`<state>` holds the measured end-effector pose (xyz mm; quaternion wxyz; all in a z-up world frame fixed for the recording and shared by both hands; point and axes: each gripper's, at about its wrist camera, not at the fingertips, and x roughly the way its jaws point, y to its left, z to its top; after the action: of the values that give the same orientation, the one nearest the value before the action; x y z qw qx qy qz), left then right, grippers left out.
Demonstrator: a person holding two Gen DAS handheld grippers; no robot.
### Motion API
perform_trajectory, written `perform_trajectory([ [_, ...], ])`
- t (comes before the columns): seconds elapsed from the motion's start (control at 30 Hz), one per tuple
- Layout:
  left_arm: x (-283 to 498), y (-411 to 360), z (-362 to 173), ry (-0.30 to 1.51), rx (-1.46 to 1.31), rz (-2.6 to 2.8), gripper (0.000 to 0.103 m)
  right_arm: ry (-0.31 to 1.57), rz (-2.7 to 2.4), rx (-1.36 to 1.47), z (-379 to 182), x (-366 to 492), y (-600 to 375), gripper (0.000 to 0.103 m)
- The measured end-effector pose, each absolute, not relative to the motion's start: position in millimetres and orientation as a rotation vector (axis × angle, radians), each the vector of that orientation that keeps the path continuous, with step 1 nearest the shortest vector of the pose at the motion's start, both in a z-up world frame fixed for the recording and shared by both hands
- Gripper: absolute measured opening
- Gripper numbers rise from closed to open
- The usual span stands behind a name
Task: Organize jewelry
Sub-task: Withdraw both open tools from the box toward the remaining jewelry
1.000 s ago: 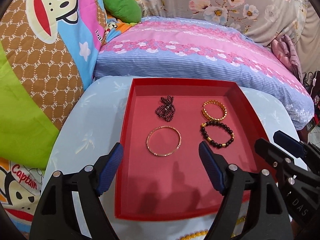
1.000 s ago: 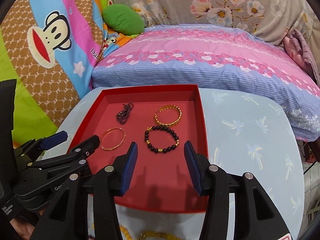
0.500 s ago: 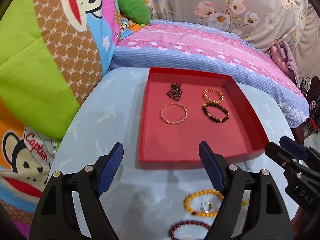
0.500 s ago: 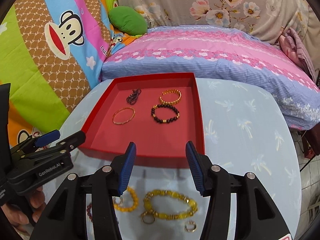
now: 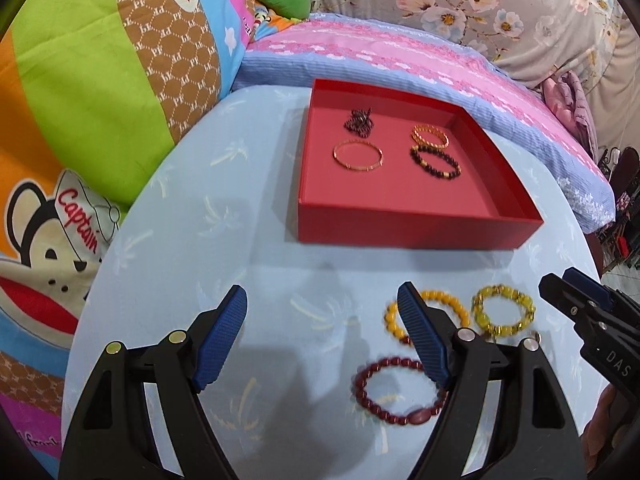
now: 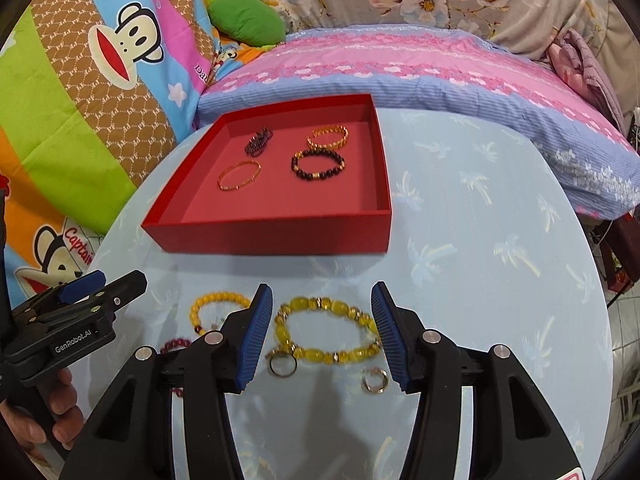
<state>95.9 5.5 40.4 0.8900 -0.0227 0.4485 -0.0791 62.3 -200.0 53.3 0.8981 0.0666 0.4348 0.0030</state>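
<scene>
Four bracelets lie in the red tray (image 6: 280, 236); three more and two rings wait on the table (image 6: 480, 280). Both tools, left tool (image 5: 322, 336) and right tool (image 6: 322, 338), gape empty. The maroon bracelet (image 5: 396, 390) is partly hidden.

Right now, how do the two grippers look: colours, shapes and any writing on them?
Both are black plastic clamps with two angled arms, silver rivets and blue ribbed pads. The left gripper shows white "GenRobot.AI" lettering in the right wrist view; the right gripper shows "DAS" in the left wrist view. A bare hand holds the left one. No cables visible.
</scene>
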Motion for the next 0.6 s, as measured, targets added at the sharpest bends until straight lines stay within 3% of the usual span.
perform_trajectory([
  [0.43, 58, -8, 13, 0.997, 0.011, -0.229, 0.073, 0.961, -0.005, 0.15, 29, 35, -202, 0.051],
  [0.6, 51, -16, 1, 1.022, 0.042, -0.248, 0.059, 0.976, 0.001, 0.15, 23, 27, -198, 0.051],
])
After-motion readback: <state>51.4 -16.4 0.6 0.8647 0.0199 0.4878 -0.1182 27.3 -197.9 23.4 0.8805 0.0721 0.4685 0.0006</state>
